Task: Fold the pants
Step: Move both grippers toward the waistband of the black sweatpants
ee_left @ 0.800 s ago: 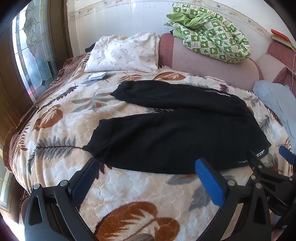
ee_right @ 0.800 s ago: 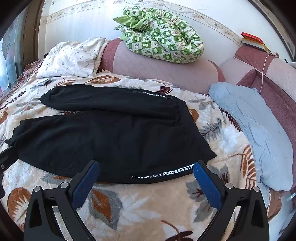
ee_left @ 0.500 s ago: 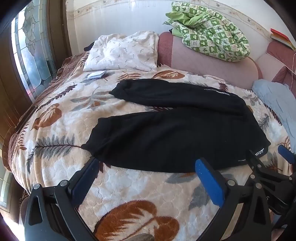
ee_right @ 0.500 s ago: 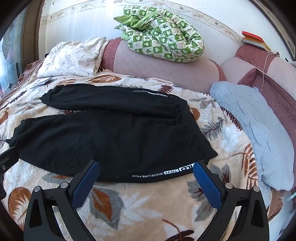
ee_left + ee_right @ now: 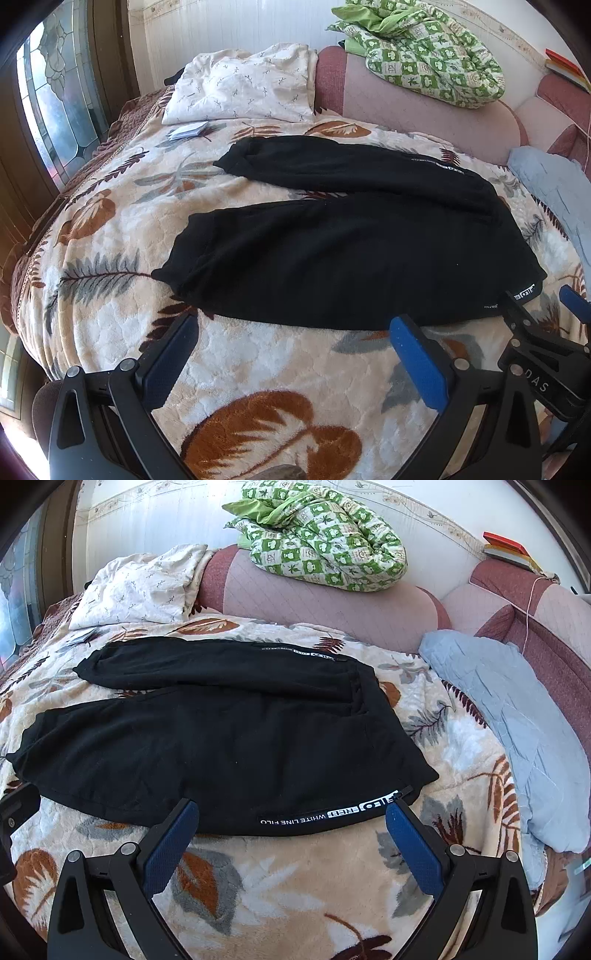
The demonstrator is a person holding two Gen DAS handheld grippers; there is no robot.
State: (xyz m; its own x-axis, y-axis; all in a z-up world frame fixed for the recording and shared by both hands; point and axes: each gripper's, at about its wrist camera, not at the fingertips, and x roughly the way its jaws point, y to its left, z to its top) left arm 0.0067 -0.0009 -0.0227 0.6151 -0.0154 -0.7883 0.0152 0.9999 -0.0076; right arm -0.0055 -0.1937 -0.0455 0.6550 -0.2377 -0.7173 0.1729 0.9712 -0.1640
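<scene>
From the left wrist view, the left tool hangs above the bed's leaf-patterned blanket, its blue pads spread wide with nothing between them. The black pants lie flat on the blanket just beyond the pads, the two legs running toward the left and the waistband toward the right. The nearer leg's cuff sits close to the left pad's tip. A white pillow rests at the head of the bed, a small paper item just in front of it, and a green checked quilt is bundled on the pink headboard. At the right edge the right tool shows partly, near the waistband corner.

From the right wrist view, the right tool also stands wide apart and empty, both pad tips just at the pants' near edge, where a white printed stripe runs along the hem. A light blue blanket lies to the right, apart from the pants, and books sit on the ledge above.
</scene>
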